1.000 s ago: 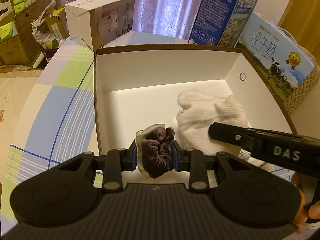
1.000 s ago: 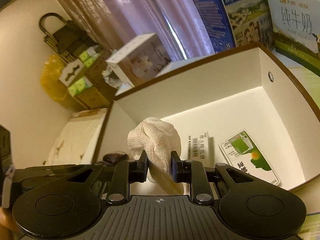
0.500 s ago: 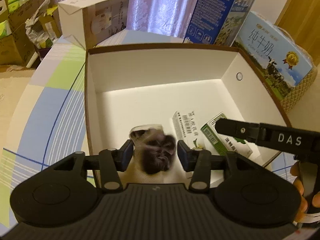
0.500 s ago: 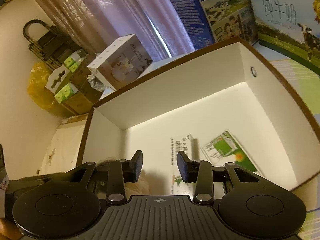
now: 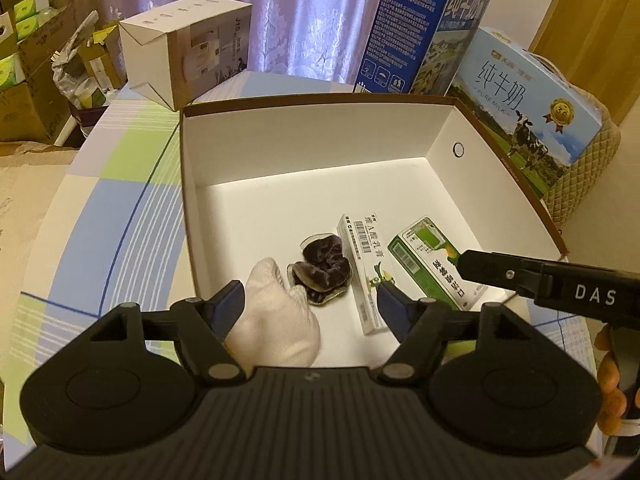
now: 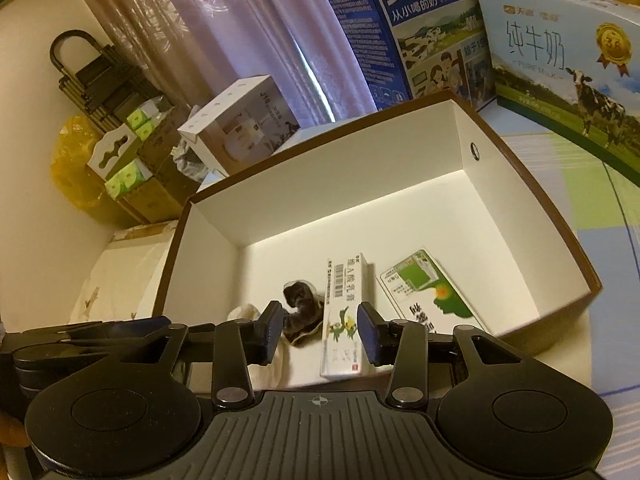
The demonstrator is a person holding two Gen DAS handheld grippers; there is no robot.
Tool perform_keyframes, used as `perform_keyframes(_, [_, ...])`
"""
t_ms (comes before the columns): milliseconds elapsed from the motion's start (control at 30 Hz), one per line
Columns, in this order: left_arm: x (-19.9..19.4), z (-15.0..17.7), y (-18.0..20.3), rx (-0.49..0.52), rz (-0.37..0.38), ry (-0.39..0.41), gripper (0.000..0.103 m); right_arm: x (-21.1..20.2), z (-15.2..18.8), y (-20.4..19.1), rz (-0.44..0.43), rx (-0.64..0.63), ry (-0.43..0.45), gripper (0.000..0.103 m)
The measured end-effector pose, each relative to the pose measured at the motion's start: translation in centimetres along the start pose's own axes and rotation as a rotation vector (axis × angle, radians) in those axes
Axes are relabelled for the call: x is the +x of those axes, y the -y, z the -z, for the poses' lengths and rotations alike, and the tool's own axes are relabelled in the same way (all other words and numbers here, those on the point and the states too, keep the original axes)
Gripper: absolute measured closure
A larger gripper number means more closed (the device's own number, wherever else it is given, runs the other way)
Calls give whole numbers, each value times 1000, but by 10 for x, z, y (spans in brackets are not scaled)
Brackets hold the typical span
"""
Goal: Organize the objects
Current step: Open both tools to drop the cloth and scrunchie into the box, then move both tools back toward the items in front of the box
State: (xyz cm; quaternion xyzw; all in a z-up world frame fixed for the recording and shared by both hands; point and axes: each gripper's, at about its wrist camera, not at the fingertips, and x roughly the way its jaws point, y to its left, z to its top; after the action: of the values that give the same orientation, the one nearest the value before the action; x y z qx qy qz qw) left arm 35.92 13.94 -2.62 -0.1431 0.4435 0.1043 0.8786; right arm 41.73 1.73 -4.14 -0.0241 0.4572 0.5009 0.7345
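A brown-rimmed white box point(image 5: 188, 184) sits on the table. Inside lie a white knitted cloth point(image 5: 276, 320), a dark purple item in clear wrap point(image 5: 324, 268), a narrow white carton point(image 5: 362, 264) and a green and white carton point(image 5: 432, 264). My left gripper point(image 5: 310, 306) is open and empty above the box's near edge, over the cloth. My right gripper point(image 6: 318, 330) is open and empty above the near edge; the box point(image 6: 500, 160), dark item point(image 6: 300, 308), narrow carton point(image 6: 344, 316), green carton point(image 6: 424, 292) and cloth point(image 6: 244, 314) lie below it.
Two milk cartons stand behind the box, blue point(image 5: 424, 28) and light blue point(image 5: 528, 104). A white product box point(image 5: 188, 48) stands at the back left of the checked tablecloth point(image 5: 108, 216). Cardboard boxes point(image 6: 132, 172) and a yellow bag point(image 6: 74, 164) sit beyond the table.
Both grippers let go and opened wide. The white cloth and the dark wrapped item now lie in the box. Both grippers have drawn back and up.
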Motion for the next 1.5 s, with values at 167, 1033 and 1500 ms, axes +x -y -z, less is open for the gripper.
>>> perform_keyframes(167, [-18,9,-1,-6,-1,14,33,-18,9,-1,-3,12,10,63])
perform_keyframes(1033, [-80,82,23,32,23,11,30,-99,72,6,-16,118,16,49])
perform_keyframes(1500, [-87,111,35,58,36,-21,28,-121,116,23,12,196,-30,37])
